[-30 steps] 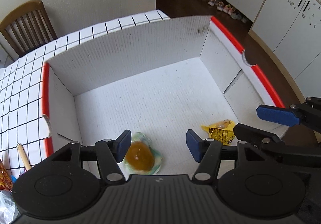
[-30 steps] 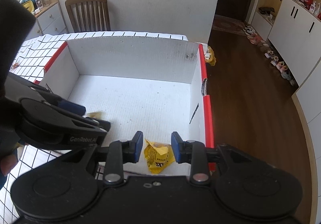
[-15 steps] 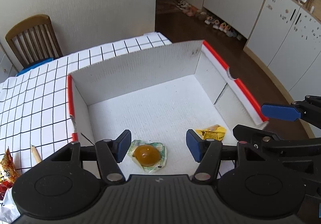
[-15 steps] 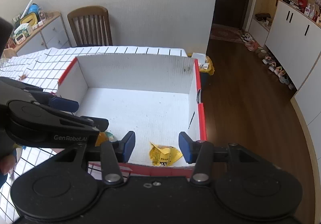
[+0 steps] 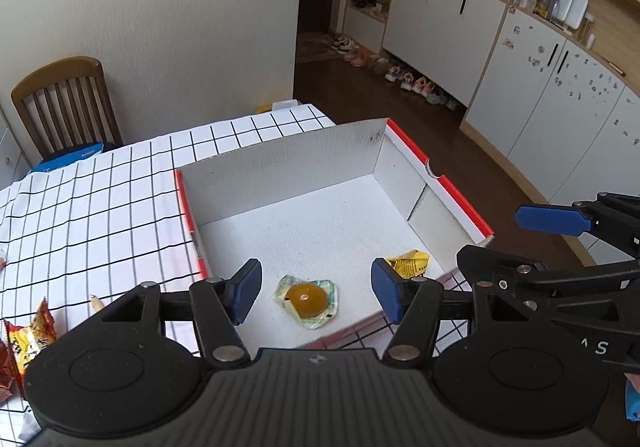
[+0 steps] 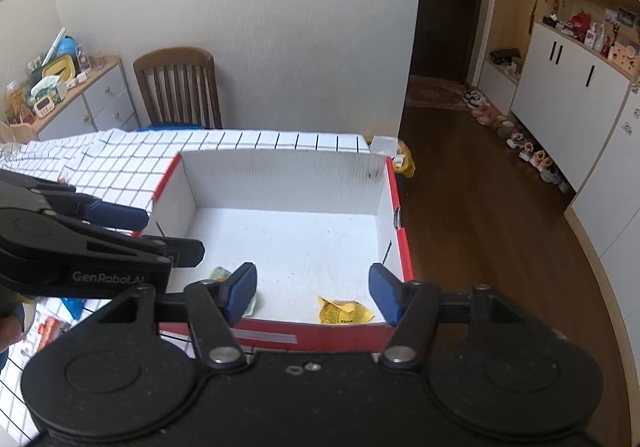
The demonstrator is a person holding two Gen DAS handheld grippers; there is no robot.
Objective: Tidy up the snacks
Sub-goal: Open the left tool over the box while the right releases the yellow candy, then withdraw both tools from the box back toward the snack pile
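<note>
Left tongs [image 5: 316, 293] open, nothing between the pads, hanging above the near edge of the box [image 5: 280, 163]; right tongs [image 6: 312, 293] opening at this moment, likewise empty, with the yellow packet [image 6: 344, 311] lying free on the box floor below them, near the right front corner; jelly cup [image 5: 308, 299] resting flat on the box floor just under the left tongs, apart from the yellow packet [image 5: 408, 264]; both snacks already inside, so release seems finished on both sides. Next, most likely: fetch more snacks from the desk [image 5: 100, 199], where an orange-red snack bag [image 5: 28, 339] lies at the left edge. For doing it well: lift clear of the box wall before going sideways; keep the two tongs apart, because here they stand close to each other; approach a crinkly bag from above and close on its body, not on a loose corner; pencil-like stick [image 5: 96, 303] beside the bag better left untouched.
</note>
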